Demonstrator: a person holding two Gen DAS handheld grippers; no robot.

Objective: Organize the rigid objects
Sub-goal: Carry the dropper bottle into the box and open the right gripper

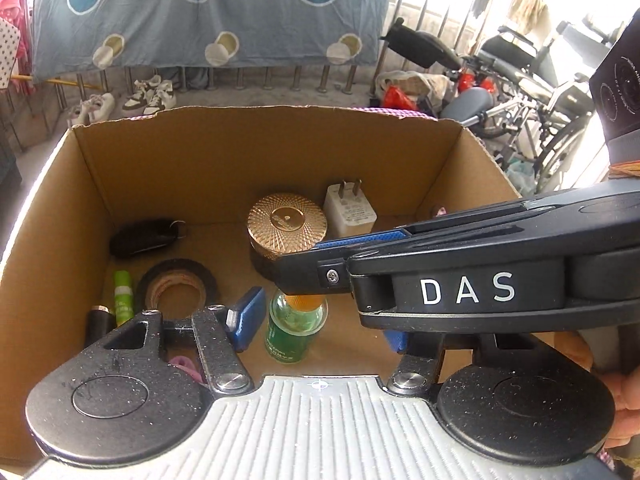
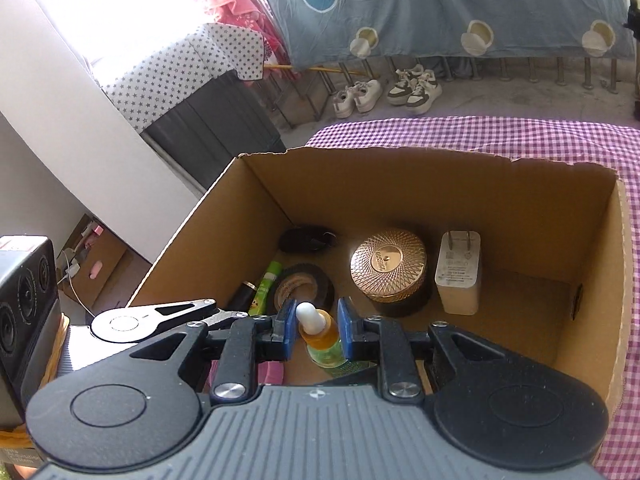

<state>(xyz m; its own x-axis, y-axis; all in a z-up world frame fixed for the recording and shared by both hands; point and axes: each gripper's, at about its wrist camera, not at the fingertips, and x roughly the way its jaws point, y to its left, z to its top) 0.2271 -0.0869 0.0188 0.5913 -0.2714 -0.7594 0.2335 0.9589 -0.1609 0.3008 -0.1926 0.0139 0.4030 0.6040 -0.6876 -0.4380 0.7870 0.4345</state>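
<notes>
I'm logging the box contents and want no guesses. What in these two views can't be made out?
- Dropper bottle, left wrist view: cap hidden by the right gripper.
- Pink item, both views: mostly behind gripper bodies; identity unclear.
- Dark tube, left wrist view: lower part covered by the left gripper.
- White charger: print too small to read.

The surface [image 2: 500, 132] is covered by a purple checked cloth; an open cardboard box [image 2: 400, 184] rests directly on it.

Small green bottle [image 2: 325, 346] with orange neck and white dropper stands upright in cardboard box [image 2: 400, 184].
</notes>
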